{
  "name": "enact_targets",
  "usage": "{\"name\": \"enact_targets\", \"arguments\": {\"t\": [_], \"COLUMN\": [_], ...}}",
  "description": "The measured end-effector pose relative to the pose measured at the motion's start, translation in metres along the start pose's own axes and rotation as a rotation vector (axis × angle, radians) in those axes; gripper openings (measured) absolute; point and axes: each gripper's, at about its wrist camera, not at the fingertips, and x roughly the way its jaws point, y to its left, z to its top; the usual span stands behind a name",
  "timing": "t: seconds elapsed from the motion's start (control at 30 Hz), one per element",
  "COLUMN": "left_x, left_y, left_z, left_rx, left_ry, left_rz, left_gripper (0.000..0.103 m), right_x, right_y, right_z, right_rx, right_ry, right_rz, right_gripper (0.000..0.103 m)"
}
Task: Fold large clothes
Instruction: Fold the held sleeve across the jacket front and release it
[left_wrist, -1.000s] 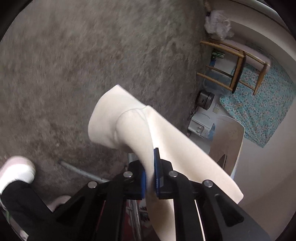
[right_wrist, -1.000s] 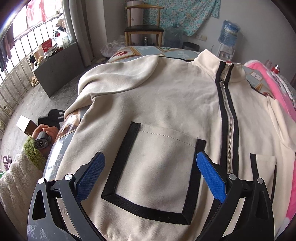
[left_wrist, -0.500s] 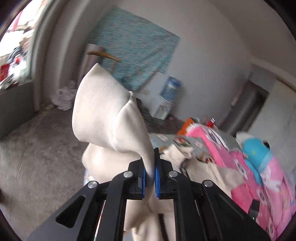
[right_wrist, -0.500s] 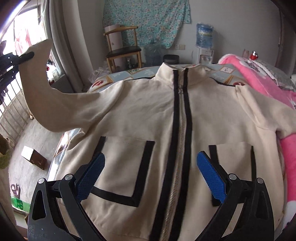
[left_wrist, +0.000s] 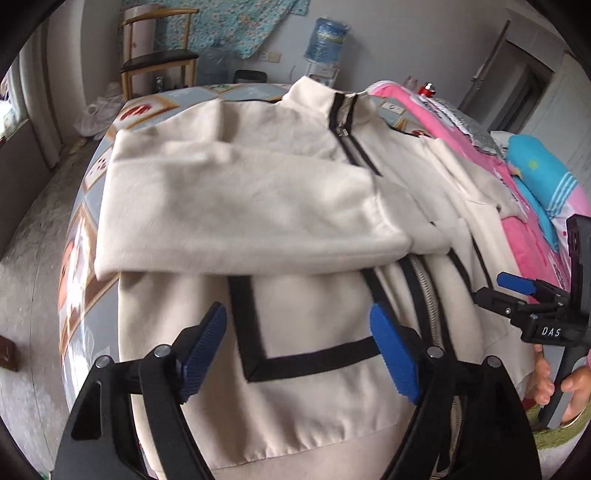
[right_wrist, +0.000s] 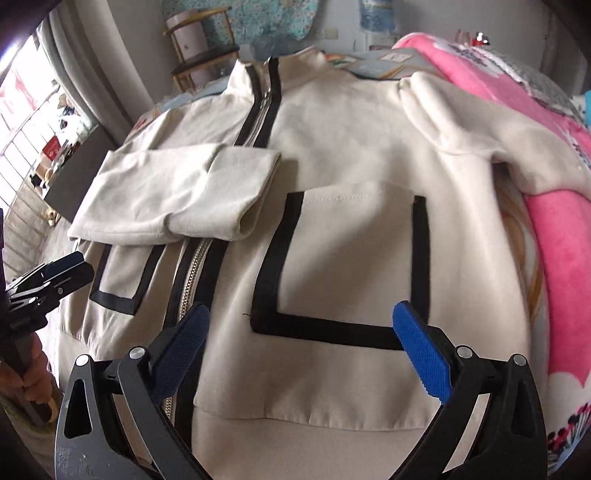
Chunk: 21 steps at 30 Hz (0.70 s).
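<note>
A cream zip jacket (left_wrist: 303, 398) (right_wrist: 351, 147) with black trim lies front up on the bed. One sleeve (left_wrist: 240, 206) (right_wrist: 177, 192) is folded flat across its chest. My left gripper (left_wrist: 297, 314) hovers over the black-edged pocket (left_wrist: 310, 325) below that sleeve, its jaws opening with nothing between them. In the right wrist view the left gripper (right_wrist: 79, 266) shows at the left edge. My right gripper (right_wrist: 301, 314) stands open and empty over the other pocket (right_wrist: 351, 266). It shows side-on in the left wrist view (left_wrist: 495, 290). The other sleeve (right_wrist: 480, 122) stretches onto the pink blanket.
A pink blanket (right_wrist: 561, 258) (left_wrist: 517, 206) lies bunched along the jacket's right side. The patterned bed sheet (left_wrist: 85, 229) ends at a rounded edge with grey floor (left_wrist: 26, 277) to the left. A wooden chair (left_wrist: 155, 62) and a water bottle (left_wrist: 327, 40) stand behind the bed.
My left gripper carried the sleeve up from the floor side over the bed and let go. The sleeve now lies across the chest. My right gripper shifted from one pocket to the other.
</note>
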Motion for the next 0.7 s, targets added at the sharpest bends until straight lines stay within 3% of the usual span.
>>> {"name": "enact_targets", "arguments": {"t": [0.1, 0.13, 0.2, 0.4, 0.5, 0.57, 0.7], "left_x": [0.009, 0.004, 0.005, 0.002, 0.005, 0.005, 0.005], "left_y": [0.017, 0.017, 0.019, 0.025, 0.02, 0.02, 0.02], "left_z": [-0.01, -0.015, -0.016, -0.02, -0.023, -0.024, -0.026], "left_rx": [-0.048, -0.042, -0.051, -0.059, 0.007, 0.037, 0.053], "left_ry": [0.011, -0.021, -0.013, -0.055, -0.055, -0.05, -0.051], "left_rz": [0.02, 0.014, 0.034, -0.003, 0.009, 0.004, -0.004], "left_gripper": [0.082, 0.086, 0.098, 0.098, 0.098, 0.098, 0.098], "right_x": [0.025, 0.025, 0.029, 0.026, 0.027, 0.021, -0.012], "right_y": [0.002, 0.005, 0.008, 0.016, 0.017, 0.015, 0.013], "right_z": [0.006, 0.007, 0.007, -0.002, 0.004, 0.018, 0.056], "right_rx": [-0.027, -0.052, -0.086, -0.172, -0.198, -0.15, -0.029], "right_ry": [0.078, 0.06, 0.072, 0.076, 0.156, 0.216, 0.073], "right_rz": [0.008, -0.014, -0.069, -0.078, -0.072, -0.064, 0.093], "right_gripper": [0.097, 0.097, 0.097, 0.097, 0.097, 0.097, 0.097]}}
